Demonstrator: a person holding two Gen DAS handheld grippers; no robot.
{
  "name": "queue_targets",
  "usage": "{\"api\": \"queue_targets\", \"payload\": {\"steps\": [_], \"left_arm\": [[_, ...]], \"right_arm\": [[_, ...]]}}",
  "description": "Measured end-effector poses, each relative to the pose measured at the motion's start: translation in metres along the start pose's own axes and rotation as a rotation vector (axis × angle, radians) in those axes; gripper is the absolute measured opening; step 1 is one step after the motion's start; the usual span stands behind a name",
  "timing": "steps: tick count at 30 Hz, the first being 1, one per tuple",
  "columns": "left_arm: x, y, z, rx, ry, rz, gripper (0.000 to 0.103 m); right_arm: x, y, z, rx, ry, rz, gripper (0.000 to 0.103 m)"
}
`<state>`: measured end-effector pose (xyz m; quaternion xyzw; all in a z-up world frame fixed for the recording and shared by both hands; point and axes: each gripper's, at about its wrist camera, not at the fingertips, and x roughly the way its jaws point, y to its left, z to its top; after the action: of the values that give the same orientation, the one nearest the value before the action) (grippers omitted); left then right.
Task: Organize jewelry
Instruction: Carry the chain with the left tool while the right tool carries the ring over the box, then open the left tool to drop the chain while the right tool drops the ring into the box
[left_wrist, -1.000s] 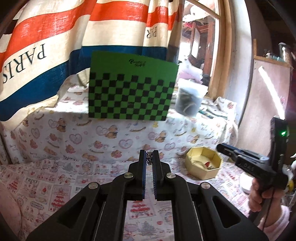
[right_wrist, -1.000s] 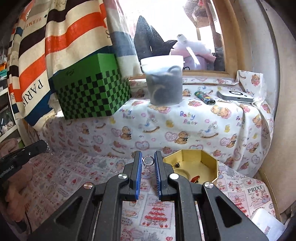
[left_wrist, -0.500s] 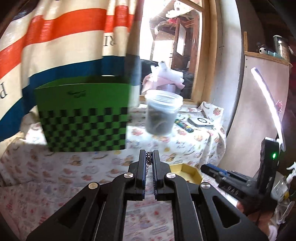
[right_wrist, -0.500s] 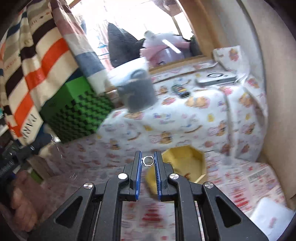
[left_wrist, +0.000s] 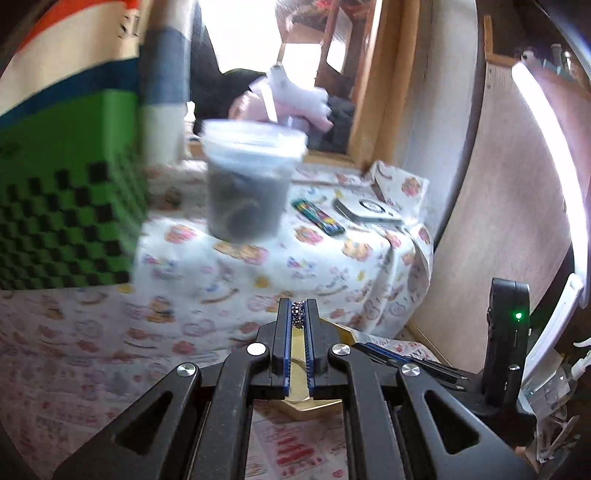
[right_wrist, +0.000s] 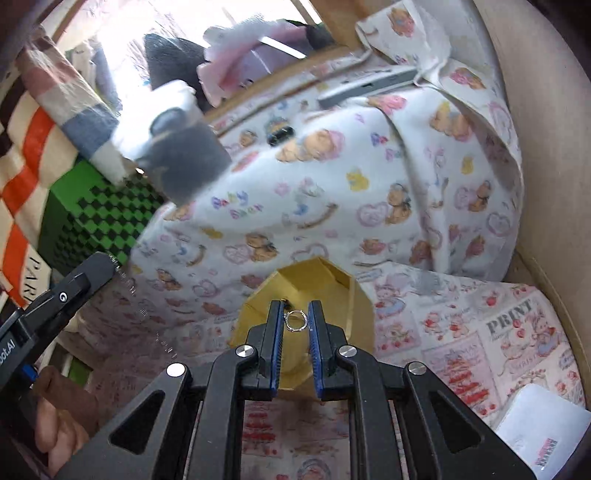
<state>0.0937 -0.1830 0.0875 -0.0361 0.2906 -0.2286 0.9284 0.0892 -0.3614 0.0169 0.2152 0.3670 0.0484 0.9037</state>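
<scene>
Left wrist view was motion-blurred: printed cloth (left_wrist: 332, 258) draped over a raised ledge, with a green checkered box (left_wrist: 62, 221) at left and a lidded plastic tub (left_wrist: 247, 184) beside it. Tabletop (right_wrist: 480, 332) below carried a printed pink-and-red cover. Yellow octagonal box (right_wrist: 332, 280) sat open on the tabletop, directly beyond both grippers' tips. Left gripper (left_wrist: 298, 314) was clamped on a dark beaded chain (left_wrist: 297, 313) pinched at its fingertips; in the right wrist view a fine beaded strand trailed below its tip. Right gripper (right_wrist: 295, 319) was closed on a small silver ring (right_wrist: 295, 320), held across its fingertips, over the yellow box's opening.
</scene>
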Motion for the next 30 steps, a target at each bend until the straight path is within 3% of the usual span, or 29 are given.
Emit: {"api": "queue_targets", "payload": {"steps": [3,6,10,14,20,22,26,30], "left_arm": [[0.015,-0.004,-0.004,-0.014,0.032,-0.018,0.005],[0.028,-0.003,-0.010,-0.039,0.046,0.027,0.005],[0.048,0.004,-0.025,-0.080,0.117,0.001,0.005],[0.060,0.005,-0.037,-0.068,0.165,0.005,0.005],[0.050,0.005,-0.042,-0.030,0.144,0.019,0.007],[0.043,0.004,-0.043,-0.009,0.129,0.023,0.017],[0.030,0.009,-0.040,0.007,0.106,0.034,0.025],[0.009,0.018,-0.039,0.016,0.058,0.073,0.040]], "right_arm": [[0.001,-0.002,0.000,-0.007,0.011,-0.041,0.014],[0.005,-0.008,-0.001,0.005,0.033,-0.054,0.015],[0.006,-0.015,0.000,0.030,0.052,-0.032,0.015],[0.007,-0.015,0.000,0.012,0.058,-0.063,0.015],[0.006,-0.011,0.001,-0.003,0.049,-0.056,0.015],[0.006,-0.011,0.002,-0.006,0.053,-0.054,0.015],[0.007,-0.009,0.001,-0.019,0.054,-0.058,0.015],[0.007,-0.008,0.002,-0.024,0.057,-0.046,0.018]]}}
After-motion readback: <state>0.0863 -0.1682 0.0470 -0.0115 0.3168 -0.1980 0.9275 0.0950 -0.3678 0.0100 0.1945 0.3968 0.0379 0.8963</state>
